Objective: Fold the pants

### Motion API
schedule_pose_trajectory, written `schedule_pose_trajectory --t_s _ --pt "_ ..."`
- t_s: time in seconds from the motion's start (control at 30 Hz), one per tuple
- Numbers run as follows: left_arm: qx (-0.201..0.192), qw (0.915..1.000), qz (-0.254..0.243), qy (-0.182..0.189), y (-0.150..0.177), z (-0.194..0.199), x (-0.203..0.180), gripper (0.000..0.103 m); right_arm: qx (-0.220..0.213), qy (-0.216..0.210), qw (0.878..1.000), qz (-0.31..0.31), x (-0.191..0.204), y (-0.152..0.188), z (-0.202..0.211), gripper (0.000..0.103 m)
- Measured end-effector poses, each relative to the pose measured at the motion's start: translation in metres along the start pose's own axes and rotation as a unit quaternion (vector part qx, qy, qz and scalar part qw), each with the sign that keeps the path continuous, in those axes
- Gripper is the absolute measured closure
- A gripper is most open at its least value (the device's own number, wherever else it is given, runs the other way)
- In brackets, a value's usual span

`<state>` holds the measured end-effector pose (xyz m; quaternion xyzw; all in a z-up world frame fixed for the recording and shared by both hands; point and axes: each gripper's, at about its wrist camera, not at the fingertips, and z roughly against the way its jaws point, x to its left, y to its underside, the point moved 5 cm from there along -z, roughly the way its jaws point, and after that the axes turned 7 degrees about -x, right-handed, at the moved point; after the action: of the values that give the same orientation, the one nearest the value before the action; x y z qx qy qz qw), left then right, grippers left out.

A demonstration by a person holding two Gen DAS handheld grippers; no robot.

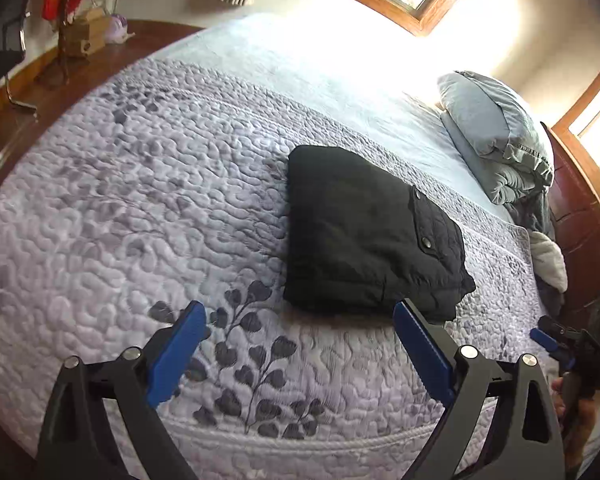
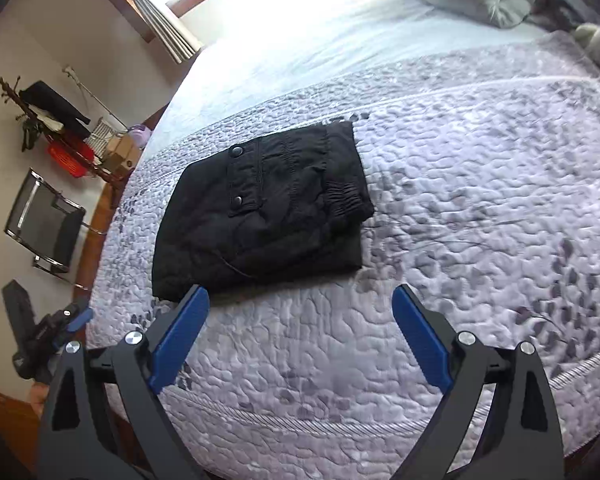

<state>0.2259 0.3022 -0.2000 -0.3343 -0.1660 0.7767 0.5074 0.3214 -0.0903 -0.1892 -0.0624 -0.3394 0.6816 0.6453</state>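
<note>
Black pants (image 1: 364, 232) lie folded into a compact rectangle on the quilted lilac bedspread (image 1: 139, 200); a pocket flap with two snaps faces up. My left gripper (image 1: 300, 312) is open and empty, held above the bed just short of the pants' near edge. In the right wrist view the same folded pants (image 2: 267, 212) lie ahead and left, elastic waistband on the right side. My right gripper (image 2: 300, 300) is open and empty, just short of them. The right gripper also shows in the left wrist view (image 1: 556, 340), and the left gripper in the right wrist view (image 2: 67, 324).
Grey pillows and bunched bedding (image 1: 496, 140) lie at the head of the bed by a wooden headboard (image 1: 580, 216). A chair (image 2: 45, 220) and a clothes rack with boxes (image 2: 79, 140) stand on the wooden floor beside the bed. Bright windows lie beyond.
</note>
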Motion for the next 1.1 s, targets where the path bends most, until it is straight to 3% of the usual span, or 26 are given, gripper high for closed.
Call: schedule_pose_trajectory --t_s 0.1,0.17,0.27,0.37,0.5,0.8,1.1 --pt "-0.039 0.9965 -0.041 -0.061 0.012 0.048 -0.01 0.004 -0.051 0.041 0.997 0.03 0.018 0.022 0.051 0.005" --pt "-0.051 0.9936 -0.063 -0.079 0.02 0.076 -0.019 0.004 -0.09 0.08 0.992 0.046 0.031 0.037 0.091 0.004" --pt "-0.062 0.9893 -0.087 -0.099 0.031 0.118 -0.036 0.004 -0.133 0.084 0.984 0.085 0.057 0.056 0.146 0.003" --pt "-0.086 0.9842 -0.118 -0.1 0.045 0.163 -0.061 0.004 -0.16 0.09 0.976 0.115 0.077 0.073 0.198 0.003" --pt "-0.124 0.9796 -0.139 -0.074 0.062 0.221 -0.093 0.004 -0.199 0.11 0.965 0.128 0.095 0.09 0.25 0.003" --pt "-0.161 0.9748 -0.145 -0.055 0.105 0.303 -0.126 0.004 -0.209 0.085 0.962 0.151 0.129 0.137 0.312 0.003" --pt "-0.179 0.9676 -0.168 -0.058 0.143 0.347 -0.136 0.004 -0.196 0.059 0.965 0.161 0.143 0.181 0.33 0.003"
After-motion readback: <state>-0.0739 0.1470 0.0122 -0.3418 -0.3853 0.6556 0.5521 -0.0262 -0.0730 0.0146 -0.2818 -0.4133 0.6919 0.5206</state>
